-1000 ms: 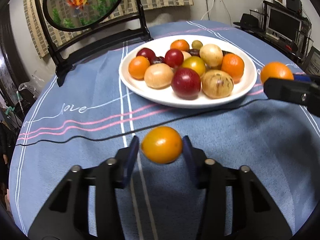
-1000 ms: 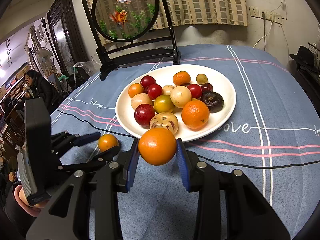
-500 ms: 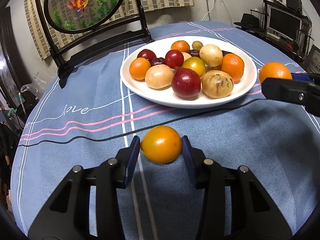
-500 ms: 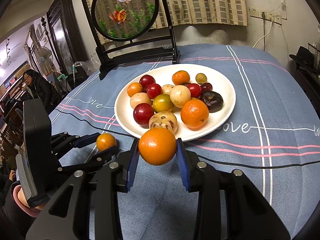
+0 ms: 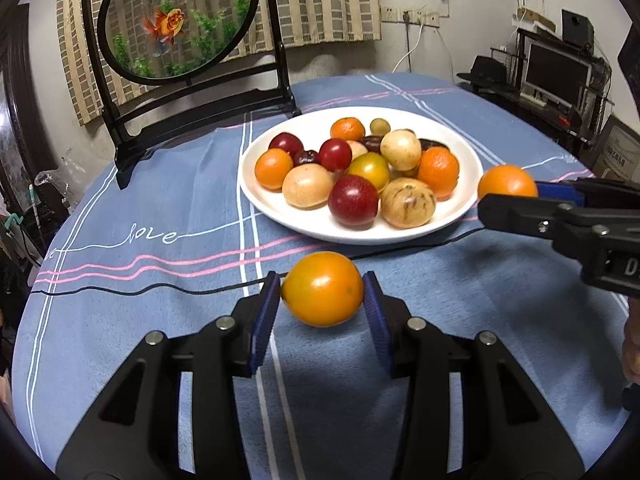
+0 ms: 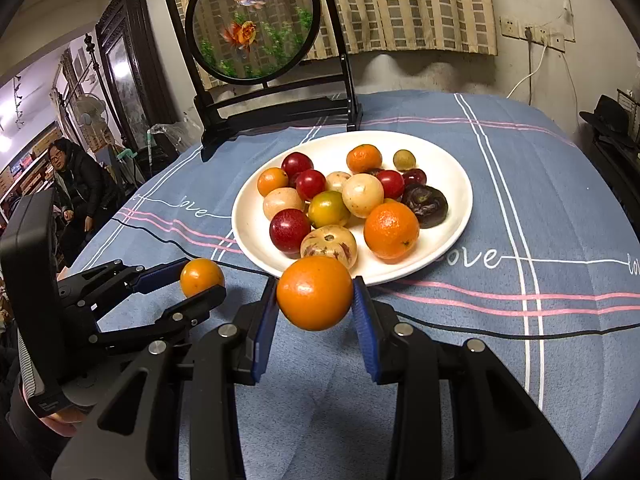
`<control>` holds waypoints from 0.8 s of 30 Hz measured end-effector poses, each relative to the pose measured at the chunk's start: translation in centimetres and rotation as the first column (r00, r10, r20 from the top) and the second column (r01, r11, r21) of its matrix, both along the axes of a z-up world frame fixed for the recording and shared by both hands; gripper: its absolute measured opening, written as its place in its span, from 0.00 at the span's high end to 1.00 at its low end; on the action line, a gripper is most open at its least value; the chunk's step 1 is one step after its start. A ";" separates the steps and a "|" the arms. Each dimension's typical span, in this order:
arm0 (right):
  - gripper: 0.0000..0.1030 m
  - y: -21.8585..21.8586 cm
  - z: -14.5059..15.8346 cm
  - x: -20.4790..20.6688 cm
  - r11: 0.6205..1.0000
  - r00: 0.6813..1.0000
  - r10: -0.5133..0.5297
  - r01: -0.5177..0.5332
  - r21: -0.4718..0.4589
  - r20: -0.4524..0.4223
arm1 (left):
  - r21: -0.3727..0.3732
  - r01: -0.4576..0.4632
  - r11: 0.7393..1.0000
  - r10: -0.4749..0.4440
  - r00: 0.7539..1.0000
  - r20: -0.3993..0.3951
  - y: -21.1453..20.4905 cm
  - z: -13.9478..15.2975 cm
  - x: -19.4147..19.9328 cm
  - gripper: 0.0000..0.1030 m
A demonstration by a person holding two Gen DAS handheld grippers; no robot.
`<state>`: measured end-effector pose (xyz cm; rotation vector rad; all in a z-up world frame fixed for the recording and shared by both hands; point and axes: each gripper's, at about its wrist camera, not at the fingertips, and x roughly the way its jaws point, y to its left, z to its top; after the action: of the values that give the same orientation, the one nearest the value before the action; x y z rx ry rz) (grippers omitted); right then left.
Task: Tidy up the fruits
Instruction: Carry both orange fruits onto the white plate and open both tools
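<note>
A white plate (image 5: 256, 204) (image 6: 452, 168) on the blue tablecloth holds several fruits: oranges, red plums, pale round fruits and a dark one. My left gripper (image 5: 322, 304) is shut on a yellow-orange fruit (image 5: 322, 288), held above the cloth in front of the plate. My right gripper (image 6: 314, 308) is shut on an orange (image 6: 314, 298), held just before the plate's near rim. In the left wrist view the right gripper (image 5: 516, 196) and its orange (image 5: 506, 182) show at the right of the plate. In the right wrist view the left gripper (image 6: 200, 286) and its fruit (image 6: 201, 277) are at lower left.
A black stand with a round goldfish screen (image 5: 176, 20) (image 6: 252, 20) rises behind the plate at the table's far edge. A person (image 6: 76, 184) sits beyond the table's left side. Shelves with a monitor (image 5: 556, 72) stand off to the right.
The left gripper has tilted slightly, so the plate and screen sit a little lower and nearer in its view. The right gripper and its orange have stayed in place.
</note>
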<state>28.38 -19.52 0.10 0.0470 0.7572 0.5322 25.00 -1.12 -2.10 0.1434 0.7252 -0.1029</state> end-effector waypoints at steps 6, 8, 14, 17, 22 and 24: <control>0.64 -0.4 0.7 -0.3 1.000 1.000 -0.005 0.005 0.012 0.027 | -0.049 0.017 0.999 -0.014 0.998 0.053 0.4 1.5 -0.8 0.58; 0.64 -0.4 0.7 -0.3 1.000 0.999 -0.007 0.007 0.013 0.033 | -0.071 0.023 0.997 -0.018 0.997 0.070 0.6 1.9 -1.0 0.58; 0.64 -1.0 1.0 -0.2 0.999 0.999 -0.019 0.017 0.039 0.045 | -0.132 0.053 0.990 -0.037 0.992 0.119 1.0 3.2 -1.7 0.58; 0.64 -1.4 1.2 0.4 0.999 0.999 -0.022 0.019 0.050 0.044 | -0.148 0.068 0.987 -0.051 0.991 0.120 1.2 3.8 -1.2 0.58; 0.64 -1.5 2.3 1.9 1.000 0.997 -0.018 0.016 0.027 0.073 | -0.130 0.070 0.989 -0.055 0.991 0.121 0.9 5.7 1.8 0.59; 0.64 -1.5 2.9 3.1 1.000 0.995 -0.025 0.025 0.009 0.096 | -0.135 0.072 0.988 -0.055 0.991 0.123 0.8 6.4 3.2 0.59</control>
<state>31.45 -20.99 2.98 0.0374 0.6600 0.5098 28.23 -0.33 4.29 0.0392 0.5920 -0.2036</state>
